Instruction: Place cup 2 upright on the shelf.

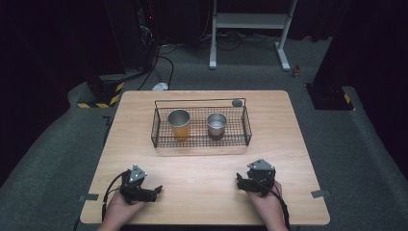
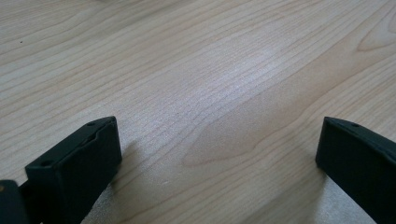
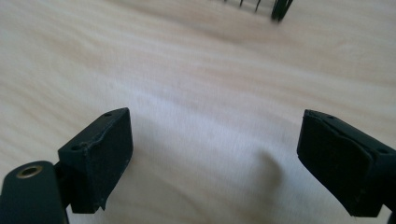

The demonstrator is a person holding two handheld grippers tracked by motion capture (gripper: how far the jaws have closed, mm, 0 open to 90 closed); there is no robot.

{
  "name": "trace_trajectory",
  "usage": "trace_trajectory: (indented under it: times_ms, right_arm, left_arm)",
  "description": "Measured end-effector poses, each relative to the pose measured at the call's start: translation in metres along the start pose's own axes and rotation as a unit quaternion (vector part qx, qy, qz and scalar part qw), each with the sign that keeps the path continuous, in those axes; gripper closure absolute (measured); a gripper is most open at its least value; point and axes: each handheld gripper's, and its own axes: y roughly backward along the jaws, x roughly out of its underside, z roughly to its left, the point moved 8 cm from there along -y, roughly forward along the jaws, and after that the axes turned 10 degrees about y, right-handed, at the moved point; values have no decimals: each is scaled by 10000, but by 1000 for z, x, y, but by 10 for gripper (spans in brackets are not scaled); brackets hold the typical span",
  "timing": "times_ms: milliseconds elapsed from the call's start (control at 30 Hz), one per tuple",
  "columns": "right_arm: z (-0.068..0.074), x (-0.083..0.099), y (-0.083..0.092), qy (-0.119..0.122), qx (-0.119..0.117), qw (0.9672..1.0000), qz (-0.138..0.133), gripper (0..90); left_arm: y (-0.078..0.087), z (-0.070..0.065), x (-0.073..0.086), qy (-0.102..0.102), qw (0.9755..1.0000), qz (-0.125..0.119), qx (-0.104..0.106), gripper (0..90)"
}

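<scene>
A black wire basket [image 1: 200, 140] stands at the middle of the wooden table [image 1: 202, 163]. Inside it, an orange cup with a metal rim [image 1: 179, 123] stands upright at the left and a smaller steel cup [image 1: 216, 124] at the right. My left gripper [image 1: 155, 191] lies near the front left edge, held by a hand, and points right. My right gripper [image 1: 239, 181] rests near the front right. In the left gripper view the left gripper [image 2: 219, 140] has its jaws wide apart over bare wood. In the right gripper view the right gripper [image 3: 215, 135] is equally open, with the basket corner [image 3: 280, 7] far ahead.
A small dark round object [image 1: 236, 102] sits at the basket's back right corner. Beyond the table are a white frame stand [image 1: 250, 29], cables and a yellow-black striped base [image 1: 103, 96] on grey carpet.
</scene>
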Motion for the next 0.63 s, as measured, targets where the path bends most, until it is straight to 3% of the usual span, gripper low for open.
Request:
trace_trajectory:
  times_ms: [300, 633]
  right_arm:
    - [2, 14, 2, -406, -249, 9989, 3, 115]
    - [6, 13, 2, -502, -153, 9986, 29, 115]
  left_arm:
    - [1, 0, 1, 30, 10000, -22, -20, 7]
    - [0, 0, 0, 74, 10000, -54, -25, 7]
